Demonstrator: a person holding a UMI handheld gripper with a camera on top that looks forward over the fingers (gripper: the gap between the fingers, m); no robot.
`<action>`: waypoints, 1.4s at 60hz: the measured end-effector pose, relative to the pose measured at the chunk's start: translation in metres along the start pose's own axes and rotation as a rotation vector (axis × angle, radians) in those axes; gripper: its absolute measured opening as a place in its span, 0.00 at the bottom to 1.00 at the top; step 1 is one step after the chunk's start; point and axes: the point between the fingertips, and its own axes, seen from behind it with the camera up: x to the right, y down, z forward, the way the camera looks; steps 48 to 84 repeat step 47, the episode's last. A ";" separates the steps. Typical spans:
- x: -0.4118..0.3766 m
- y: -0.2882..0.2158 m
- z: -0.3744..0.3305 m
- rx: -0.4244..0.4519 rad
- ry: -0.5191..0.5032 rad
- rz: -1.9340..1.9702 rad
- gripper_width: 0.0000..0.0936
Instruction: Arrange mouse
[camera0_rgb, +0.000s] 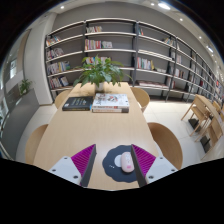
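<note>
White mouse (124, 159) sits on its dark mat (113, 170), between the wide-open gripper (115, 160) fingers, untouched. Placement looks done; only withdrawal seems left.

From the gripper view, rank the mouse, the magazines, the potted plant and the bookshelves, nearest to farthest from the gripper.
1. Mouse, between the open gripper's fingers, on the dark mouse pad.
2. Magazines, mid-table, beyond the fingers.
3. Potted plant, at the table's far end.
4. Bookshelves, against the back wall.
</note>
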 end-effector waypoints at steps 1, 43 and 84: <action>-0.003 0.000 -0.007 0.008 -0.002 0.000 0.73; -0.120 0.037 -0.114 0.061 -0.047 -0.028 0.74; -0.123 0.040 -0.116 0.057 -0.046 -0.027 0.74</action>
